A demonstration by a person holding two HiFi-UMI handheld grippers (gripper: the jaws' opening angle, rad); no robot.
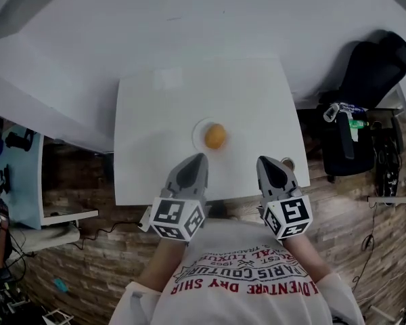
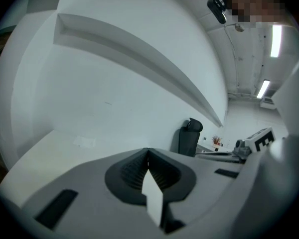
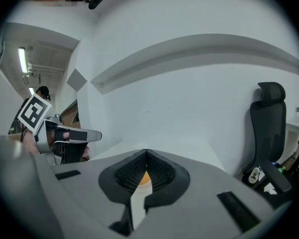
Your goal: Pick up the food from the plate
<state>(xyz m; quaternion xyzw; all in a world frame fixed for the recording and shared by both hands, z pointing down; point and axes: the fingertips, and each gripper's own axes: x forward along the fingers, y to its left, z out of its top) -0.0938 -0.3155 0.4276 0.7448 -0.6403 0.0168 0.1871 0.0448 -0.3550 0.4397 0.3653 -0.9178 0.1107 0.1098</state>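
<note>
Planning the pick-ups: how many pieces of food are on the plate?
1. The orange food sits on the white plate at the middle of the table; nothing looks hidden behind it.

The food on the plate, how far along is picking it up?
Done: nothing yet; the orange food sits on the plate. In hand: the left gripper and right gripper hang at the table's near edge, jaws shut and empty. Left: open one, reach, close on the food, lift it.
</note>
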